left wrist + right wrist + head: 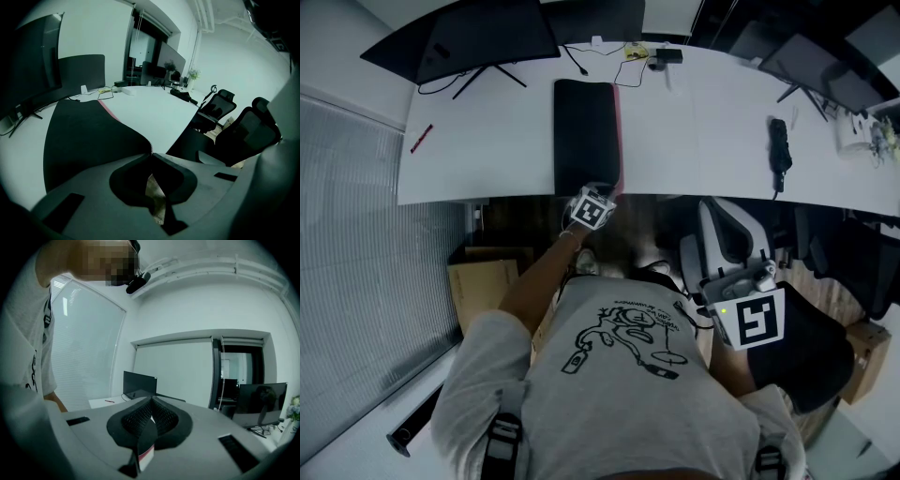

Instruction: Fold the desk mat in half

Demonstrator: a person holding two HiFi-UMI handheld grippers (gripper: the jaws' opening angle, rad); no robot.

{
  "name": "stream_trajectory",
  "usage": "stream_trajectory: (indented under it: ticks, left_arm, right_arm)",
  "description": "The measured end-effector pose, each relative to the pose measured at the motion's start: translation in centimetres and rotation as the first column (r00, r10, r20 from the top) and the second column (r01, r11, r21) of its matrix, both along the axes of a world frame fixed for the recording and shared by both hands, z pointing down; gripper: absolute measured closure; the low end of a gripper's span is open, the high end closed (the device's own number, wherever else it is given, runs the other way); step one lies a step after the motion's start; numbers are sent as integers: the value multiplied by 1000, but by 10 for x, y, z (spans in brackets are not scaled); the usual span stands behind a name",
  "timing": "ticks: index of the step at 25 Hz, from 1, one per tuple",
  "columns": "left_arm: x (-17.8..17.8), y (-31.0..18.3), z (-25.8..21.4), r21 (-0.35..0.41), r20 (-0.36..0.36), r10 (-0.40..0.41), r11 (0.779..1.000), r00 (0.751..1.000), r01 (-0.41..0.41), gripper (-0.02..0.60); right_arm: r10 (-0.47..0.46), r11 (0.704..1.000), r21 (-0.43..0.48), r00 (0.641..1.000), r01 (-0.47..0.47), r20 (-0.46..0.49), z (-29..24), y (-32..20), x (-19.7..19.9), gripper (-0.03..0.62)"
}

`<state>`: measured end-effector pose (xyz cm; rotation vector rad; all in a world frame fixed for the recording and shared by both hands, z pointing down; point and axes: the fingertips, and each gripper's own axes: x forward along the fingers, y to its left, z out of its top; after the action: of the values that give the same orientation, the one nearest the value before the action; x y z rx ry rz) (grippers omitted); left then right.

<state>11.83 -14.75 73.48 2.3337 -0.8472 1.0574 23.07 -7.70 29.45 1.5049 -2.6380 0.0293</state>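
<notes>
At desk (pixel 703 122) edge, left tongs (pixel 151 153) pinching smooth black desk mat (pixel 89 136), right tongs (pixel 151 400) closed

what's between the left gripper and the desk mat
Nothing visible. The left gripper is at the near edge of the desk mat, with its jaws closed on the mat's corner.

Office: long white desk (pixel 694 122), monitors (pixel 487 37), swivel chairs (pixel 218 105).
</notes>
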Motion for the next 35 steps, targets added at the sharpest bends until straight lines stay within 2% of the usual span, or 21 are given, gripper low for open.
stream_trajectory:
  ticks: [20,26,28,32,35]
  left_arm:
    - [16,5,11,-13,20,21,1000,1000,-20,551]
    - [12,14,26,-63,42,-6,998,999,9,536]
    - [14,16,22,-49,31,-1,999,1000,2,510]
    - [16,21,13,-26,12,10,1000,1000,-10,506]
    - [14,17,-3,22,-7,7,1000,1000,-7,506]
  right_arm:
    - [30,999,-14,1000,-30,0,7,11,16,588]
    - [42,999,-15,999,-42,-4,8,17,20,588]
    - [44,999,-14,999,-44,-4,8,18,20,588]
    - [45,999,-17,999,-45,-4,8,20,14,588]
    - [42,999,-16,999,-42,-4,7,20,8,588]
